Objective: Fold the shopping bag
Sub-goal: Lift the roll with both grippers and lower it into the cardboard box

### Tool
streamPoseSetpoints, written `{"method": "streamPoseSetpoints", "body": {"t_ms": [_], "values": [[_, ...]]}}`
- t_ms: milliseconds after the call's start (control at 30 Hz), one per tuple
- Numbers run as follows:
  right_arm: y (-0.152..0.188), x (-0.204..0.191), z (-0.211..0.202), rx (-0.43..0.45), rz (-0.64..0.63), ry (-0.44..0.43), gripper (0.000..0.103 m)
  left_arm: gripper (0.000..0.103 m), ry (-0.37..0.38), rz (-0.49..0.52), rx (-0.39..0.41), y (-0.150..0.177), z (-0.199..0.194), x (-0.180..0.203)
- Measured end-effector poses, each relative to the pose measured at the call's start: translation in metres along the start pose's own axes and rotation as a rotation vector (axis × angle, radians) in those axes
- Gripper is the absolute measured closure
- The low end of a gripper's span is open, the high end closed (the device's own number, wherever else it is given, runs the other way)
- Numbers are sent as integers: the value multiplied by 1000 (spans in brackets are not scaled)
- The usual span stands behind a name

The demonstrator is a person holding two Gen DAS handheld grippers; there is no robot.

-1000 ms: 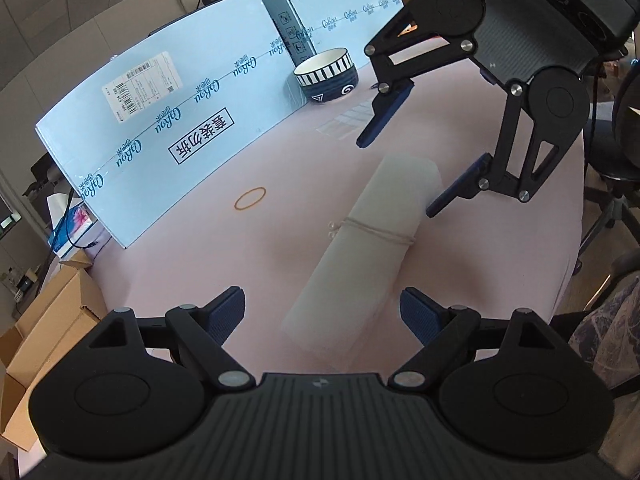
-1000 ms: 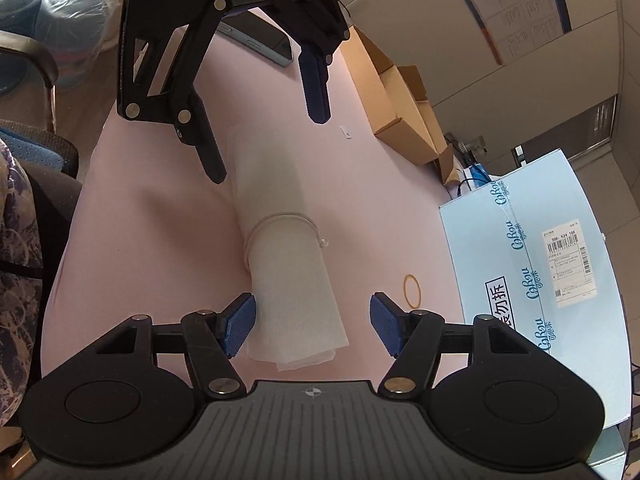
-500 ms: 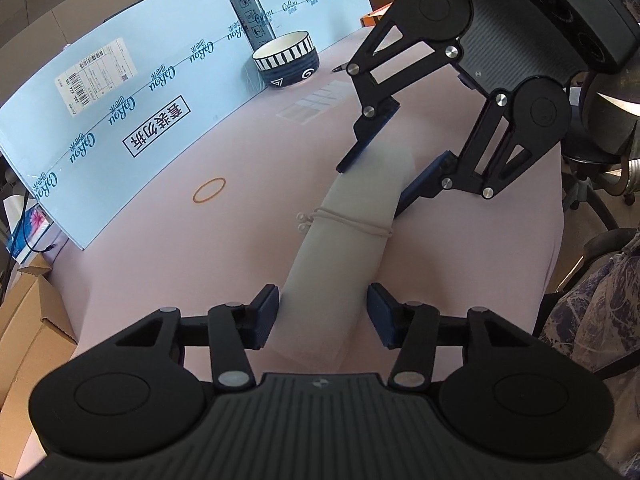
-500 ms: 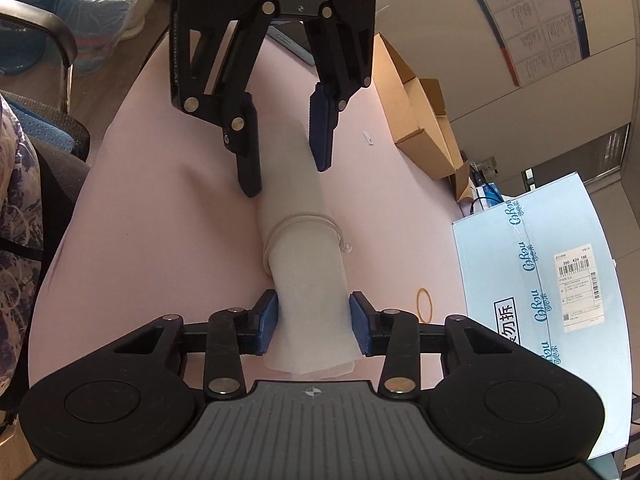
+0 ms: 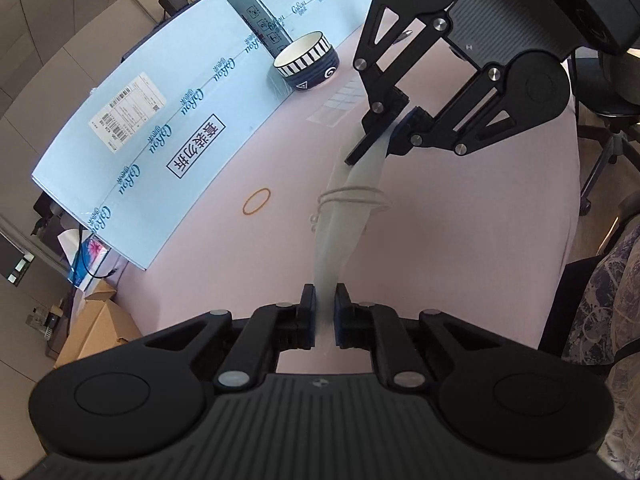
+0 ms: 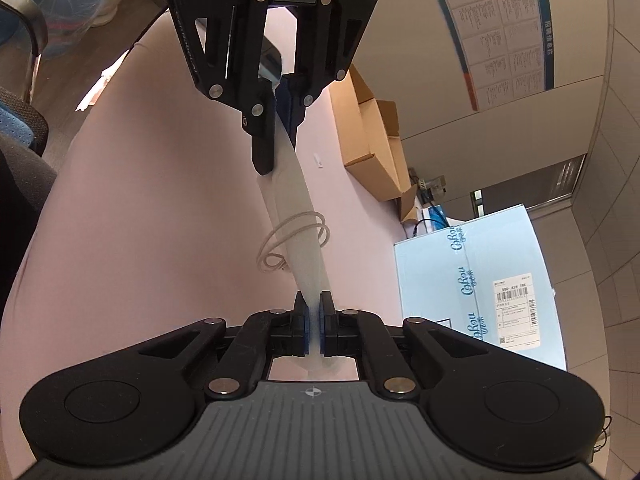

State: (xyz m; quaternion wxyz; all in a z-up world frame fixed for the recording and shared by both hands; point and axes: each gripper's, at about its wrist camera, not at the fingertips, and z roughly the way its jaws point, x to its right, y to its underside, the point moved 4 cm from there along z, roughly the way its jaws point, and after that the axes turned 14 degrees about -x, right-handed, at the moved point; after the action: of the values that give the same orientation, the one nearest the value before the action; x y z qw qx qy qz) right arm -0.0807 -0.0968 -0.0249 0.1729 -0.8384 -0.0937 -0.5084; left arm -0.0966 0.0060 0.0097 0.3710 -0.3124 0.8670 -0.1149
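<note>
The shopping bag (image 5: 340, 216) is a pale, translucent white strip, rolled or folded long and narrow, with a loose cream cord (image 5: 352, 196) looped around its middle. It stretches above the pink desk (image 5: 224, 248) between the two grippers. The left gripper (image 5: 325, 312) has just closed its fingers on one end of the bag; the right gripper (image 6: 315, 326) has likewise just closed on the opposite end. Only the left wrist view shows a striped bowl (image 5: 307, 65) beyond the bag and an orange rubber band (image 5: 257, 201) beside it, near the blue box (image 5: 160, 136). Only the right wrist view shows cardboard boxes (image 6: 372, 136) past the desk edge and a wall poster (image 6: 504, 24).
</note>
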Motion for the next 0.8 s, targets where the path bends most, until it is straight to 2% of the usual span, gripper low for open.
{"method": "streamPoseSetpoints", "body": {"t_ms": [200, 333, 433, 600, 667, 800], "values": [[-47, 37, 15, 70, -33, 102, 99, 95, -164, -27, -8, 20, -23, -50], [-90, 72, 58, 99, -44, 176, 99, 95, -276, -82, -56, 47, -25, -104], [-117, 95, 91, 120, -26, 182, 99, 95, -346, -135, -92, 69, -21, -145], [-180, 132, 147, 175, -15, 192, 99, 95, -394, -225, -156, 113, 10, -220], [-206, 144, 173, 191, -10, 171, 99, 95, -405, -253, -181, 127, 24, -246], [-234, 146, 220, 179, -13, 106, 99, 95, -409, -286, -218, 145, 60, -283]]}}
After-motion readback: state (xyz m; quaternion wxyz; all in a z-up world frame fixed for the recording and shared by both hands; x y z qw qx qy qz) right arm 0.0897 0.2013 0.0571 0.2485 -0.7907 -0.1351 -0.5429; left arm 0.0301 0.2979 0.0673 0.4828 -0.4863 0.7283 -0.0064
